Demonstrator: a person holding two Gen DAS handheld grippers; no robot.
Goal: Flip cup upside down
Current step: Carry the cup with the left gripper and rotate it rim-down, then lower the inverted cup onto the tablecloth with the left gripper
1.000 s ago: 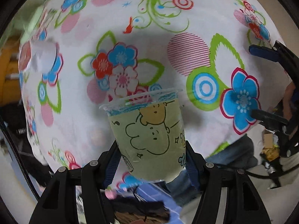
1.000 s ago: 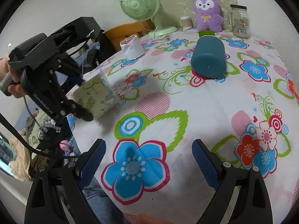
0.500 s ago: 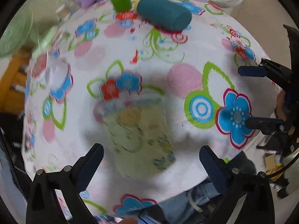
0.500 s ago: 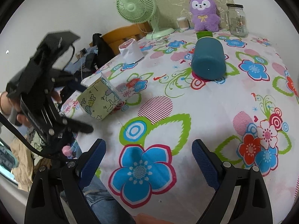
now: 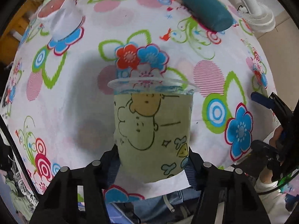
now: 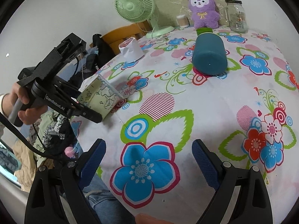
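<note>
A clear plastic cup [image 5: 153,128] with a pale green cartoon sleeve sits between the fingers of my left gripper [image 5: 152,165], which is shut on its base end. The cup's rim points away from the camera toward the table. In the right wrist view the cup [image 6: 101,97] lies tilted, rim near the flowered tablecloth, at the table's left edge, held by my left gripper [image 6: 89,112]. My right gripper [image 6: 148,160] is open and empty over the table's near edge.
A dark teal cup [image 6: 210,56] lies on its side at mid-table. A white paper cup [image 6: 130,50], a green fan [image 6: 136,5], a purple plush [image 6: 202,9], a small green cup [image 6: 204,31] and a glass jar [image 6: 236,16] stand further back.
My left gripper opened and let the cup go half a second ago, then shut on it again. The cup sits lower and closer to the cloth. The right gripper has hardly moved.
</note>
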